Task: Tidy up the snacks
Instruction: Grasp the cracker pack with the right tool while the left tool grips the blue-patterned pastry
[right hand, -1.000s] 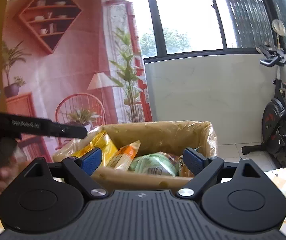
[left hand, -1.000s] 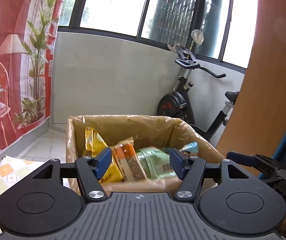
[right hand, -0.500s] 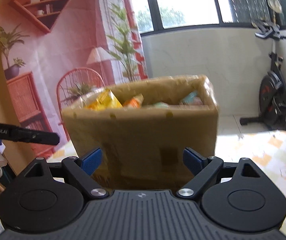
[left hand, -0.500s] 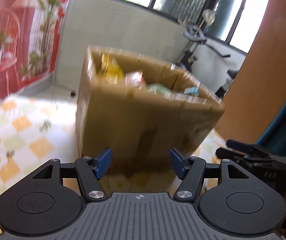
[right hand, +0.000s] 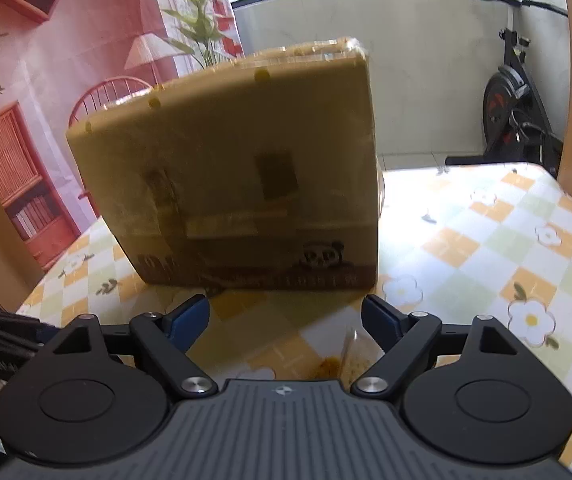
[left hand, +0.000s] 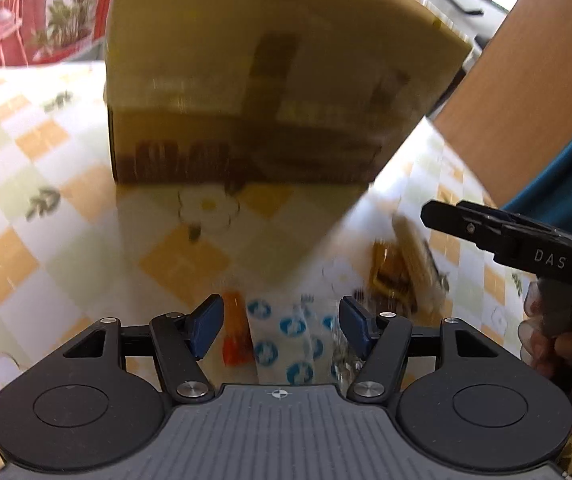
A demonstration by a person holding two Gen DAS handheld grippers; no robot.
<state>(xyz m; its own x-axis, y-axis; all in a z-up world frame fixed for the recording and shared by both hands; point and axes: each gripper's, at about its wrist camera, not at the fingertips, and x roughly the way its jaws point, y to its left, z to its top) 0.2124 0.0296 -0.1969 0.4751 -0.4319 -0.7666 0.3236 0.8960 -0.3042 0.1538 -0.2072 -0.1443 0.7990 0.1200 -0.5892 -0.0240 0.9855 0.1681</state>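
Both the left gripper (left hand: 279,326) and right gripper (right hand: 285,322) are released; the snack packet (left hand: 286,344) looks light and crinkly, best pinched mid-body.

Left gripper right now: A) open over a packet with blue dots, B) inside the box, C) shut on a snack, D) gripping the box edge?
A: the left gripper is open and empty, with the blue-dotted packet on the table between its fingers and the box farther ahead.

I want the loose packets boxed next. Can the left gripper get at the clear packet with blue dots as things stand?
Probably yes. The left gripper is open with the blue-dotted packet lying on the tablecloth right between its fingertips, and nothing covers it; motion blur hides finer detail.
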